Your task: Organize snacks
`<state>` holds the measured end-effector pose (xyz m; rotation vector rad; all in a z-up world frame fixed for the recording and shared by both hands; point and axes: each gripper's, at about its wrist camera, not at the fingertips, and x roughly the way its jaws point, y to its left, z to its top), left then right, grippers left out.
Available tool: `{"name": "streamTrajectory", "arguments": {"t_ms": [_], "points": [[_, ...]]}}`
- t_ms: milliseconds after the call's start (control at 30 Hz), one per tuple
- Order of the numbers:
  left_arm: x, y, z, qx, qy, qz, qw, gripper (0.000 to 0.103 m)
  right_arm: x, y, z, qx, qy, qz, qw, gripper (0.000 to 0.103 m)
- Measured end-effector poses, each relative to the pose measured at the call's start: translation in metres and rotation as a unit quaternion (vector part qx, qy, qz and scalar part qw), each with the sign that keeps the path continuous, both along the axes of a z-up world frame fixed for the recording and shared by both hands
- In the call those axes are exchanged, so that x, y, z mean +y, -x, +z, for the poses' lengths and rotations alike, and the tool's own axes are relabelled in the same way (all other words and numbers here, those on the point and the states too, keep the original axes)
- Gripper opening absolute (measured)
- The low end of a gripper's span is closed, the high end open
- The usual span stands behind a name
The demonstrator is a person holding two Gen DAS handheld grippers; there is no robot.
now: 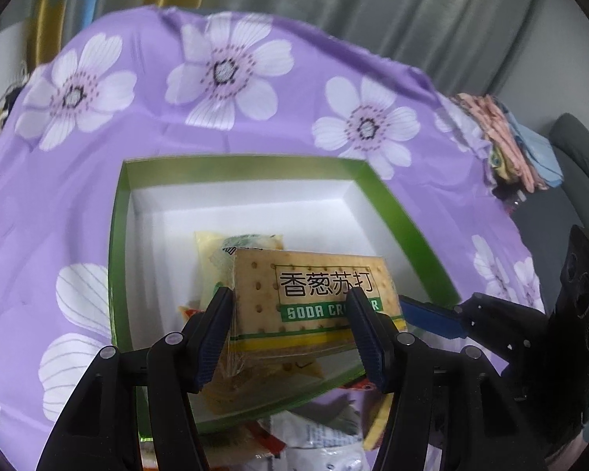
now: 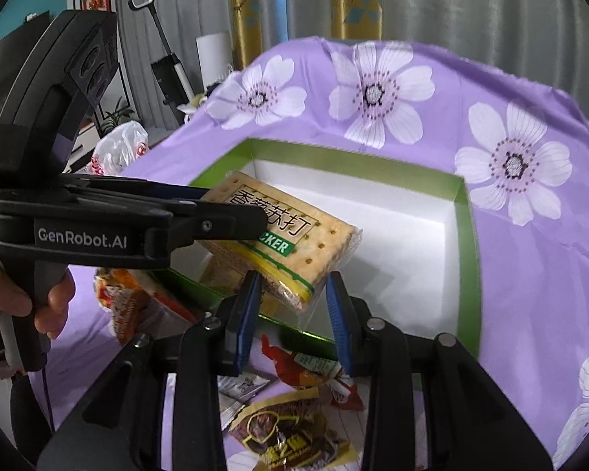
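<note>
Grey curtains (image 1: 373, 11) fill room's back wall; yellow patterned drape (image 2: 255, 4) alongside. Purple floral cloth (image 1: 176, 125) covers surface. Green box (image 1: 392, 204), white inside, sits on cloth. Soda cracker pack (image 1: 314, 294) held above box, over packet lying inside. Left gripper (image 1: 290, 325) clamped on pack's sides; right gripper (image 2: 294, 314) clamped on pack's clear end flap. Loose snack packets (image 2: 286, 424) lie on cloth just outside box's near wall.
</note>
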<state>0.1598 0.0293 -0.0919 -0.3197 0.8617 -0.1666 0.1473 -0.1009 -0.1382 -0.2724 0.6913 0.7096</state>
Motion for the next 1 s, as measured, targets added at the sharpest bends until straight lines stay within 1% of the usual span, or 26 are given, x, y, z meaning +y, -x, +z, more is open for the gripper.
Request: {"name": "streamTrajectory", "arguments": {"t_ms": [100, 133, 167, 200, 233, 300, 467, 533, 667, 700, 833, 1000], "points": [[0.0, -0.006, -0.008, 0.015, 0.007, 0.004, 0.9999, 0.059, 0.006, -0.006, -0.005, 0.002, 0.015, -0.014, 1.0, 0.035], [-0.001, -0.007, -0.009, 0.017, 0.006, 0.004, 0.9998, 0.062, 0.008, -0.006, -0.005, -0.001, 0.018, -0.018, 1.0, 0.034], [-0.002, -0.008, -0.009, 0.018, 0.001, 0.006, 0.9998, 0.065, 0.009, -0.007, -0.004, -0.005, 0.02, -0.022, 1.0, 0.036], [-0.003, -0.007, -0.007, 0.015, -0.002, 0.01, 0.9998, 0.074, 0.009, -0.005, -0.003, -0.01, 0.022, -0.025, 0.999, 0.038], [-0.002, -0.006, -0.005, 0.011, -0.001, 0.012, 0.9999, 0.079, 0.009, -0.005, -0.001, -0.013, 0.021, -0.026, 0.999, 0.039], [0.001, -0.001, 0.0, 0.002, 0.005, 0.013, 0.9999, 0.079, 0.005, -0.001, 0.002, -0.019, 0.016, -0.027, 0.999, 0.04], [0.012, 0.014, 0.016, -0.016, -0.003, 0.024, 0.9996, 0.08, -0.018, 0.012, 0.012, -0.029, -0.003, -0.04, 0.999, 0.047], [0.015, 0.022, 0.021, -0.022, 0.001, 0.027, 0.9994, 0.08, -0.031, 0.02, 0.017, -0.029, -0.016, -0.049, 0.998, 0.052], [0.014, 0.042, 0.029, -0.032, 0.006, 0.03, 0.999, 0.083, -0.05, 0.034, 0.021, -0.027, -0.035, -0.063, 0.997, 0.054], [0.013, 0.047, 0.03, -0.031, 0.006, 0.029, 0.9991, 0.085, -0.052, 0.037, 0.021, -0.026, -0.036, -0.065, 0.997, 0.054], [0.009, 0.068, 0.027, -0.027, 0.012, 0.025, 0.9992, 0.085, -0.064, 0.054, 0.016, -0.014, -0.043, -0.073, 0.996, 0.055], [0.001, 0.097, 0.015, -0.011, 0.015, 0.03, 0.9994, 0.085, -0.073, 0.077, 0.004, 0.006, -0.047, -0.081, 0.996, 0.058]]}}
